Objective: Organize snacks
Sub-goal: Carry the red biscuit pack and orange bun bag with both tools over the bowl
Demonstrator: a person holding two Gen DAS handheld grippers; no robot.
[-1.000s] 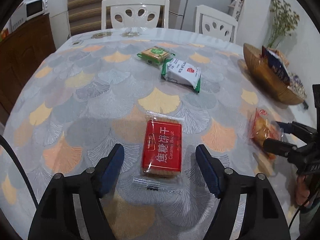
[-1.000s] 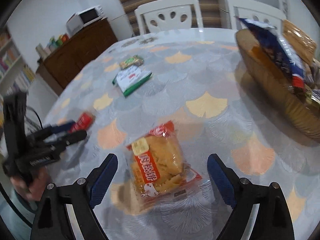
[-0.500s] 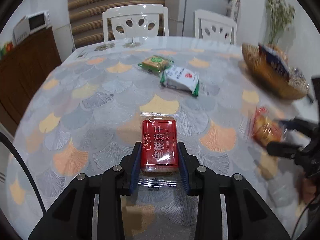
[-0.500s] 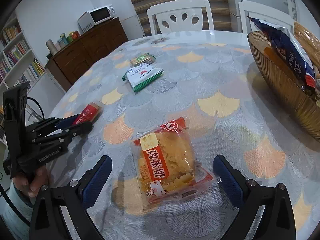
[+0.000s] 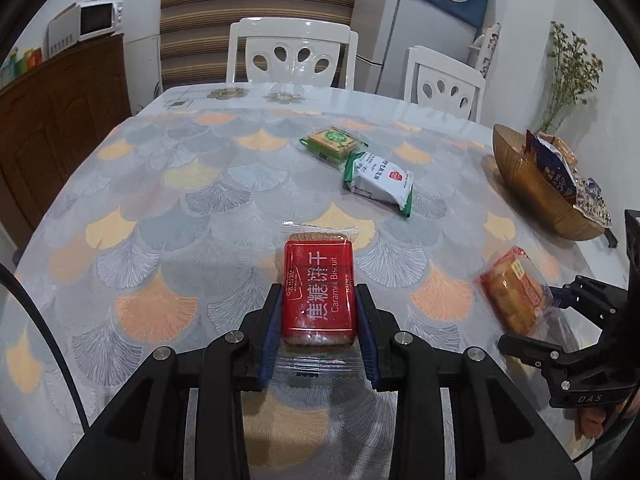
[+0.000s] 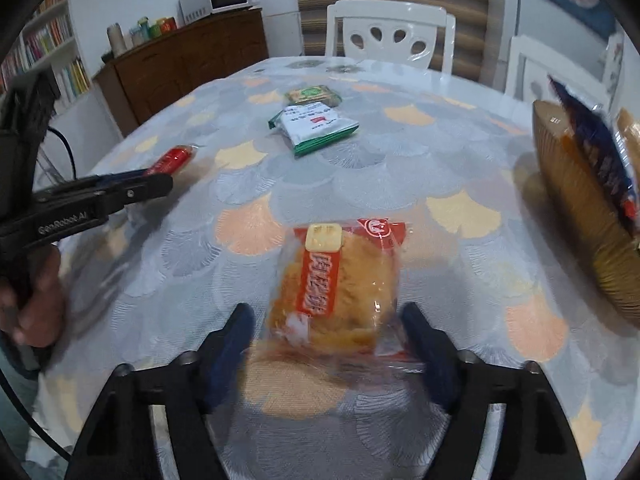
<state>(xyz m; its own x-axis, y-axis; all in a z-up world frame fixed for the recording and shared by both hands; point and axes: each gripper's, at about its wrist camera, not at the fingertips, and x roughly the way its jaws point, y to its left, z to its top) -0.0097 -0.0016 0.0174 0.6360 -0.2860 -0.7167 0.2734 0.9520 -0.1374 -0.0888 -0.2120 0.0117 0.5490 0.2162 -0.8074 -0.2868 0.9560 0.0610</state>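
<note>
Red and glossy, the caramel biscuit packet [image 5: 319, 291] lies on the table's fan-patterned cloth [image 5: 168, 216], pinched at both long sides by the left gripper [image 5: 319, 320]. To its right the right gripper [image 6: 326, 344] is closing – its blue pads flank an orange bread packet [image 6: 340, 280], contact too blurred to tell. Farther off lie a white-and-green packet [image 5: 380, 183] and a green biscuit packet [image 5: 333, 142] – a brown bowl [image 5: 532, 190] of snacks sits at the table's right edge.

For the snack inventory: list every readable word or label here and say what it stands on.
"焦糖饼干" and "Caramel Biscuit": red biscuit packet clamped in the left gripper.
"GenRobot.AI": left gripper's body, right wrist view.
"DAS": right gripper body, left wrist view.
Orange pastry packet, white-green packet, green biscuit packet, wooden bowl's bags: print blurred or too small.
</note>
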